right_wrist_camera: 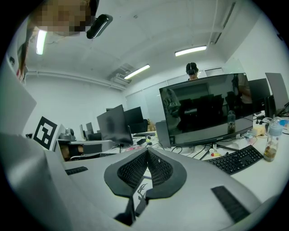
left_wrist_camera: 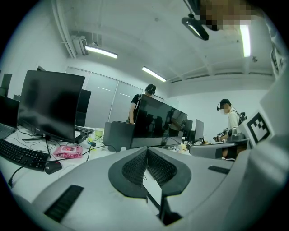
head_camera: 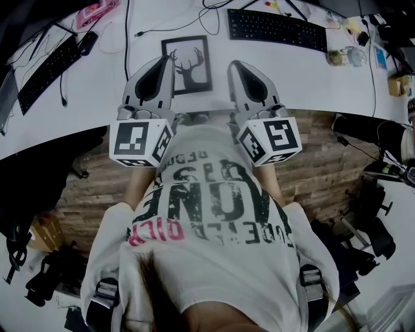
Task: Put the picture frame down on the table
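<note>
Lying flat on table: picture frame; left gripper, right gripper jaws closed, empty.

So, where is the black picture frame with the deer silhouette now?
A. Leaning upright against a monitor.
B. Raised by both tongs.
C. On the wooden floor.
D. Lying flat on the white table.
D: the head view shows the black picture frame with the deer silhouette flat on the white table, with the left tongs and right tongs shut beside it, gripping nothing.

black keyboard upper right, second keyboard left beside mouse, pink packet
</note>
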Motion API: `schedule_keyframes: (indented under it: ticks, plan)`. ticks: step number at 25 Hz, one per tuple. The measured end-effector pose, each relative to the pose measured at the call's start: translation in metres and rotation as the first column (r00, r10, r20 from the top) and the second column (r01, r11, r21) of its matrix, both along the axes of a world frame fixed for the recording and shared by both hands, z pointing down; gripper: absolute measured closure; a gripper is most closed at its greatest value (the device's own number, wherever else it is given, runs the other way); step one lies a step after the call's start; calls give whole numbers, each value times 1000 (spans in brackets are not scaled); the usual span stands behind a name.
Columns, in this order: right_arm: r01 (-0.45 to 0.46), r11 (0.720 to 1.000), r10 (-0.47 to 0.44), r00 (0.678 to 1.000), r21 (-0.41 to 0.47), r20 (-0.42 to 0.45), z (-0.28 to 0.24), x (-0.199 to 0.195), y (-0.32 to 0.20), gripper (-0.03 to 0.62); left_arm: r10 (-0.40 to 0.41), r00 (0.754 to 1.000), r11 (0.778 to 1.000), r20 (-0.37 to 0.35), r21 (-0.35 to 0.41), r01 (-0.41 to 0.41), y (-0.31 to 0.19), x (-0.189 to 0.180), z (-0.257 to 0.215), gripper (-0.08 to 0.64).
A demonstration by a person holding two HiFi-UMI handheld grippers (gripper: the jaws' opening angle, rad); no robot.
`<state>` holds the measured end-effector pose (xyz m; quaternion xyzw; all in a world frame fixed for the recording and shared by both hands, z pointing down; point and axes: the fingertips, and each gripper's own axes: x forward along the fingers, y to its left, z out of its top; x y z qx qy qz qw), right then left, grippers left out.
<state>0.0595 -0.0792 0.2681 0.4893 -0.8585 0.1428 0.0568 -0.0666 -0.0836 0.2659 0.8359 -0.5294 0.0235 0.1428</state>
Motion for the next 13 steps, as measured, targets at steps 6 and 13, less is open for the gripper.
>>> schedule_keyframes:
  ticks: [6,13]
  plan:
    - [-8,1000,8,1000,-2,0,1,6,-4,592,6,1000,1000,-2,-2,-6,-5,5,1,557]
    - [-7,1000,7,1000,-7,-3,3,10,-9,592,5,1000,1000,-3,-4,-5,-9,9,2,557]
